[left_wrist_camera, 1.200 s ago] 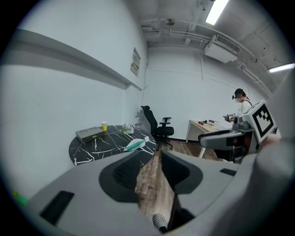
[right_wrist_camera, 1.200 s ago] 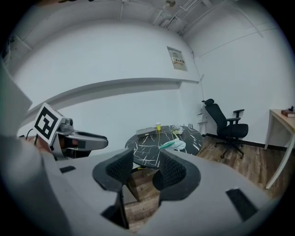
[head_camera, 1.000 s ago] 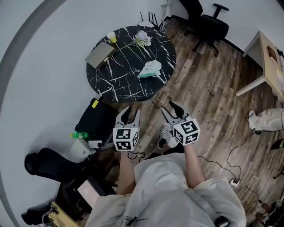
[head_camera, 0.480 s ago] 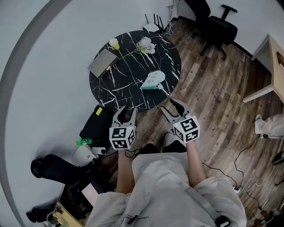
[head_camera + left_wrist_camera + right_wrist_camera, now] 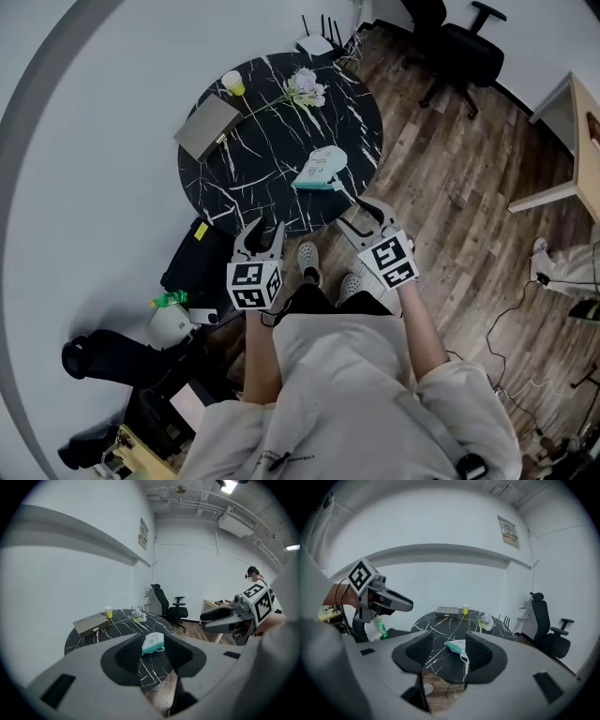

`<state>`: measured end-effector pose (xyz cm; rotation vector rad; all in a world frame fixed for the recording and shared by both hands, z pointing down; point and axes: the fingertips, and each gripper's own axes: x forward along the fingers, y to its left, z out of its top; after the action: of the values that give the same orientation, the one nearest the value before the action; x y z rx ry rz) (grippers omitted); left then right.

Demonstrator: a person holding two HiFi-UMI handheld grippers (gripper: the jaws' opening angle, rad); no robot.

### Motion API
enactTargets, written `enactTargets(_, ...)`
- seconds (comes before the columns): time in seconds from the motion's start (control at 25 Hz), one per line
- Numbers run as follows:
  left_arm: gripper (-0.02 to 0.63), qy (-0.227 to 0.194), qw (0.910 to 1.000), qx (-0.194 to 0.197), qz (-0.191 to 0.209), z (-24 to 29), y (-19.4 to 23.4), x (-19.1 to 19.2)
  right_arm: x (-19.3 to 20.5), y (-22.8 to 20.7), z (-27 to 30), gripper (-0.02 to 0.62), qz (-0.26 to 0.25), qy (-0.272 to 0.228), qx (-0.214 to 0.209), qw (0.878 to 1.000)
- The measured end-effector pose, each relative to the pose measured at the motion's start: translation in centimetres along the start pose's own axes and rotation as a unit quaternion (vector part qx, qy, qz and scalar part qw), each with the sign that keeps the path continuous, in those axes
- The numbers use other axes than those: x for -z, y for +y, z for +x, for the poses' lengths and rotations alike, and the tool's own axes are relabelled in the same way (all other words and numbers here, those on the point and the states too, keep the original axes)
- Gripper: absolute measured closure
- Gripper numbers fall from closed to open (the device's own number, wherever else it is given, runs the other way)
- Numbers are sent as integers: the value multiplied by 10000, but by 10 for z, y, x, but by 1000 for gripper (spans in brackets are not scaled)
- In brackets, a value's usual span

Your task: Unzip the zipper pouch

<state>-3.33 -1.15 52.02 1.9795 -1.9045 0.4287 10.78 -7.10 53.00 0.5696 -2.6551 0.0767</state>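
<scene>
The zipper pouch (image 5: 319, 169), teal and white, lies flat near the front right edge of the round black marble table (image 5: 253, 187). Both grippers hover short of the table's near rim, held apart from the pouch. My left gripper (image 5: 261, 231) is open and empty; in the left gripper view the pouch (image 5: 153, 642) shows far off between its jaws (image 5: 152, 651). My right gripper (image 5: 364, 216) is open with nothing between its fingers, and its jaws have just been opening. The right gripper view frames the pouch (image 5: 457, 646) beyond the gripper (image 5: 450, 654).
On the table stand a flat grey case (image 5: 208, 124), a yellow cup (image 5: 232, 82) and a flower (image 5: 302, 86). A black bag (image 5: 197, 258) and a green bottle (image 5: 167, 300) sit on the floor left of the table. An office chair (image 5: 459, 52) and a desk (image 5: 567, 141) stand further off.
Both grippers have moved forward to the table's near edge as the person stepped closer. The right gripper's jaws stand wider and it has rolled somewhat.
</scene>
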Motion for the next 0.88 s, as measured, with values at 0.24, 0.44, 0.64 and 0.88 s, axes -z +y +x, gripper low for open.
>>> enactTargets(0.24,456,69,9999,135,-62,30,32,-5,-6,1,52,370,-809,539,-181,9951)
enactTargets(0.44,456,106,9992,353,-152,56,61,-9,-10,9,107,370,-1481,942,-424,9836)
enactTargets(0.64,456,208,9974,650,-245,80,75,-4,2,13,160,370,-2169,1468,-616,9631)
enactTargets(0.88,456,351,9942,995,-218,101,79,7,46,20,207,368,-3329,2265,-925,9107)
